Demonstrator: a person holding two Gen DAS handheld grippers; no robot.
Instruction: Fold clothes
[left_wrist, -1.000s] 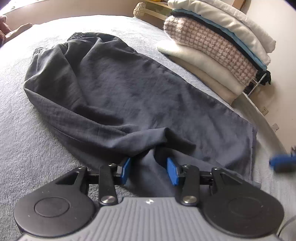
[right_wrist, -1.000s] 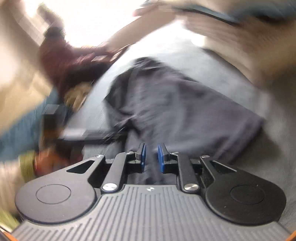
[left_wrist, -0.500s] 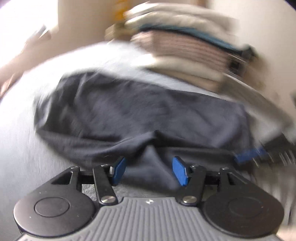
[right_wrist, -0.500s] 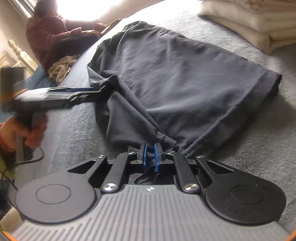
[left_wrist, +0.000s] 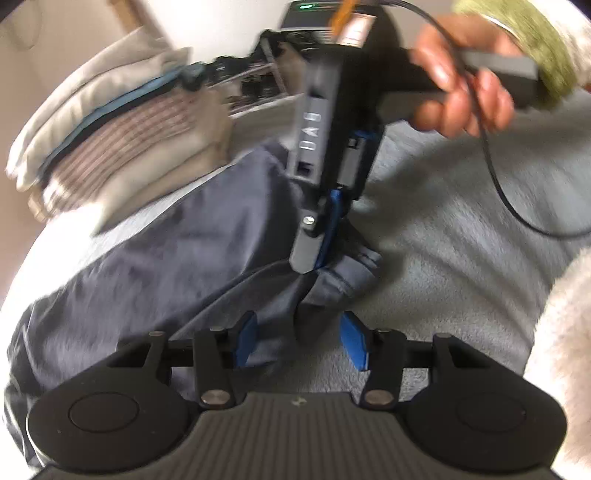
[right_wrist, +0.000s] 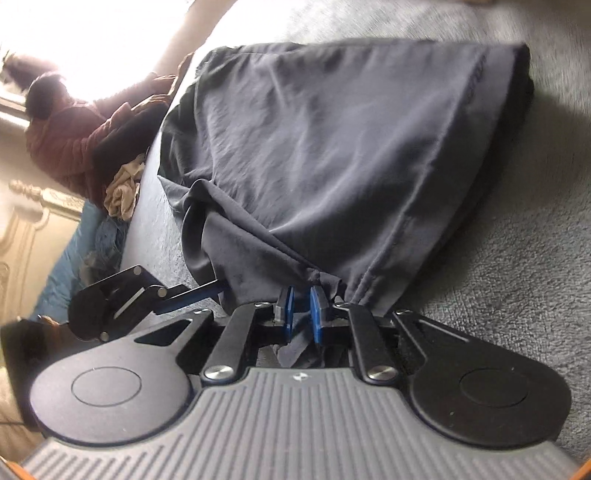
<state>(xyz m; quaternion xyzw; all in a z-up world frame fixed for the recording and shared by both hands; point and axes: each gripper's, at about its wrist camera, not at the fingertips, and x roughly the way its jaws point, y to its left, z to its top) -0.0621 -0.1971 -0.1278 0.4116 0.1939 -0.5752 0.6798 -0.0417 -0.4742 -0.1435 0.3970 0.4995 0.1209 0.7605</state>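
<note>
A dark navy garment (right_wrist: 332, 147) lies spread on the grey bed cover (right_wrist: 517, 277). My right gripper (right_wrist: 300, 310) is shut on a bunched corner of its hem, and fabric hangs down behind the pads. In the left wrist view that same right gripper (left_wrist: 320, 236) points down from a hand (left_wrist: 461, 92) and pinches the garment (left_wrist: 184, 240) corner. My left gripper (left_wrist: 300, 339) stands open just below it, with dark cloth lying between its blue pads. In the right wrist view the left gripper (right_wrist: 192, 297) reaches in from the left, against the cloth's edge.
A stack of folded clothes (left_wrist: 110, 125) sits on the bed beyond the garment. A person in a dark red top (right_wrist: 70, 140) sits at the far bedside beside crumpled cloth (right_wrist: 123, 192). A fluffy white sleeve (left_wrist: 565, 332) fills the right edge.
My left gripper swung right toward the right gripper and its jaws spread wider. The right gripper, which shut on the hem corner half a second ago, keeps it and has drawn it up.
</note>
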